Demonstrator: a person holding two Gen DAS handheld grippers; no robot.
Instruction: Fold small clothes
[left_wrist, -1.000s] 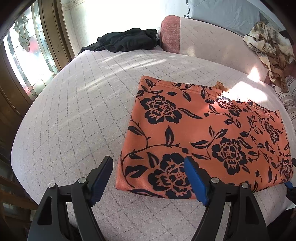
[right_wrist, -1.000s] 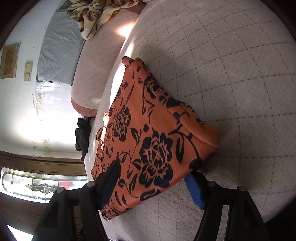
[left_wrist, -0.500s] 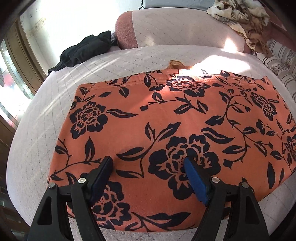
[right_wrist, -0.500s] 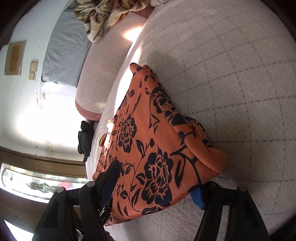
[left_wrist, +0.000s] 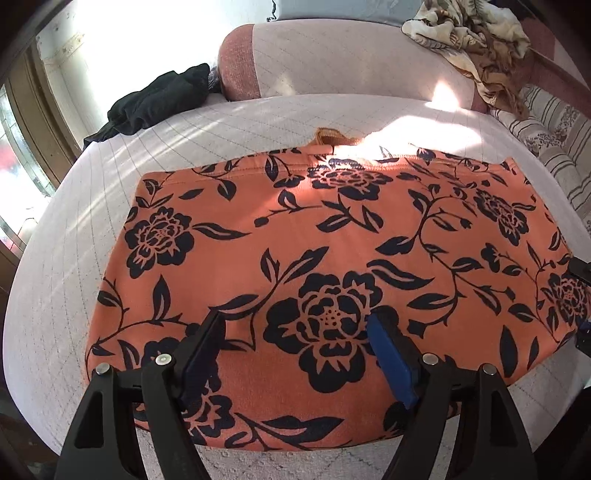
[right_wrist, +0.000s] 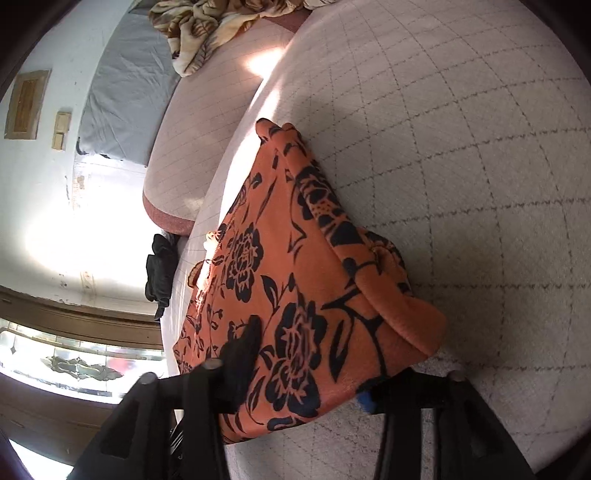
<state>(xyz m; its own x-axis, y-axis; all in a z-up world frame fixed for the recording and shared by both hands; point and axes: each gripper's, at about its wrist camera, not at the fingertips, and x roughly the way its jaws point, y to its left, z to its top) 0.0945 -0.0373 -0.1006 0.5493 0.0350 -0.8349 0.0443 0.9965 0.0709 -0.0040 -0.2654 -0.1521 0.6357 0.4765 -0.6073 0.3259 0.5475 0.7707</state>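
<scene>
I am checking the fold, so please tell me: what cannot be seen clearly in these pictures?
- Left wrist view: orange floral garment near edge, behind the left hand-held gripper.
- Right wrist view: right hand-held gripper lower finger and any layers between the fingers, covered by cloth.
- Black garment: type unclear, bunched up.

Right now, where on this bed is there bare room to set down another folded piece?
Bare quilt lies left of the orange floral garment, between it and the black clothing heap at the far left corner. The right wrist view shows a wide bare quilt stretch beyond the garment's bunched end. It is crowded by the patterned blanket pile at the far right.
</scene>
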